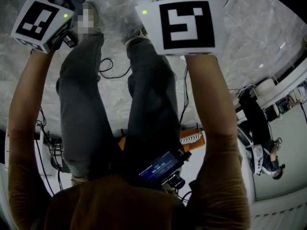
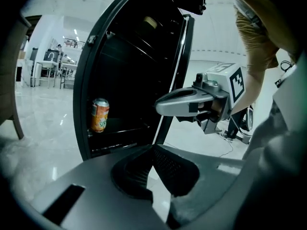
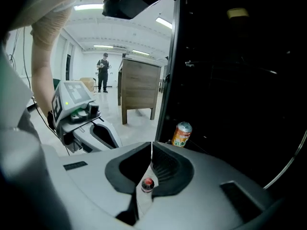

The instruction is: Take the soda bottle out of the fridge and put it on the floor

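Soda bottle (image 3: 147, 183): only a red cap, seen through my right jaws' slit; I judge it standing on the floor.
Right hand-held gripper (image 3: 151, 146): jaws together, empty.
Left hand-held gripper (image 2: 153, 148): jaws together, empty.
Fridge (image 2: 81, 114): open, orange can (image 2: 100, 115) inside.
Risk: lowering a gripper could topple the bottle.
Writing: can's print unreadable.

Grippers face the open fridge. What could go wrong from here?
1. The orange can stands low in the fridge, near its front edge and the right gripper; a careless sweep could knock it out.
2. Cables lie on the floor by the person's feet, a trip hazard.
3. A small red-topped thing shows through the right gripper's gap; if it is the bottle, it could be toppled.
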Tool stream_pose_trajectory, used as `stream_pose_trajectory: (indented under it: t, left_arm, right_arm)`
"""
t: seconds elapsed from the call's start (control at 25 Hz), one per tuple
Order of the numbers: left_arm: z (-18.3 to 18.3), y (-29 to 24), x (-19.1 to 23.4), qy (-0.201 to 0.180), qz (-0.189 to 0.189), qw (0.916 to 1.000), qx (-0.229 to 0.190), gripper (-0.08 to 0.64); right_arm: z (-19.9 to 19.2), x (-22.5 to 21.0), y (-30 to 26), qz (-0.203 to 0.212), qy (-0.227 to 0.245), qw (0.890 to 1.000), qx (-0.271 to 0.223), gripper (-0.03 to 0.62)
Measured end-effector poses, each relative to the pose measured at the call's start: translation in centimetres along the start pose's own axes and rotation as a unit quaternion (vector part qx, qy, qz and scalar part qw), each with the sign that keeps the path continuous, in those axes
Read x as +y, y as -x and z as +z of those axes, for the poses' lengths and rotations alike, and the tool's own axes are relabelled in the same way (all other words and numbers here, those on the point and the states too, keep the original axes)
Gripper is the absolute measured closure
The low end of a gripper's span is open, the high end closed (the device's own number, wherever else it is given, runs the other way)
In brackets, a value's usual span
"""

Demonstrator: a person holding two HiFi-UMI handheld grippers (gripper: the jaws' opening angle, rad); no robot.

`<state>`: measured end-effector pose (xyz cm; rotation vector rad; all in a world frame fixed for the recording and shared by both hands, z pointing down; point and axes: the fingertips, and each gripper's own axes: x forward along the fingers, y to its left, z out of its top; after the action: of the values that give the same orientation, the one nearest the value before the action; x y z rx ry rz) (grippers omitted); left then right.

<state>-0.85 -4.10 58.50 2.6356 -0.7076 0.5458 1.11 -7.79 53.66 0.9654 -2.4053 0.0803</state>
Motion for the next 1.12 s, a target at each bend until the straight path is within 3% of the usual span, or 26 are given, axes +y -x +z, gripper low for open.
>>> stream_pose_trajectory:
  t: [0.28, 0.4, 0.48, 0.68, 0.84, 1.12]
  left_arm:
    - [6.8, 4.2, -0.1, 0.011, 0.034, 0.9987, -0.035, 0.557]
    - [8.3, 5.3, 0.1, 0.010, 0.035, 0.9982, -0.047, 0.557]
    - [8.8, 5.5, 0.0, 0.030, 0.039, 0.9971, -0.059, 0.557]
    - [9.8, 5.4, -0.4, 0.032, 0.036, 0.9981, -0.038, 0.557]
    - [9.6, 5.7, -2.0, 0.011, 0.015, 0.9995, -0.027, 0.557]
    - [10.7, 6.4, -3.6, 0.024, 0.010, 0.9996, -0.009, 0.557]
  right_arm:
    - [5.5, 0.4, 2.3, 0.002, 0.004, 1.000, -0.006, 0.589]
    - [7.5, 0.1, 2.2, -0.001, 0.000, 1.000, -0.017, 0.589]
    - [8.2, -0.3, 2.1, -0.002, 0.001, 1.000, -0.021, 0.589]
    - [9.2, -0.8, 2.1, -0.005, -0.020, 0.999, -0.032, 0.589]
    - [9.0, -0.7, 3.3, -0.005, -0.027, 0.999, -0.027, 0.589]
    - [9.9, -1.3, 4.7, -0.010, -0.038, 0.999, -0.020, 0.589]
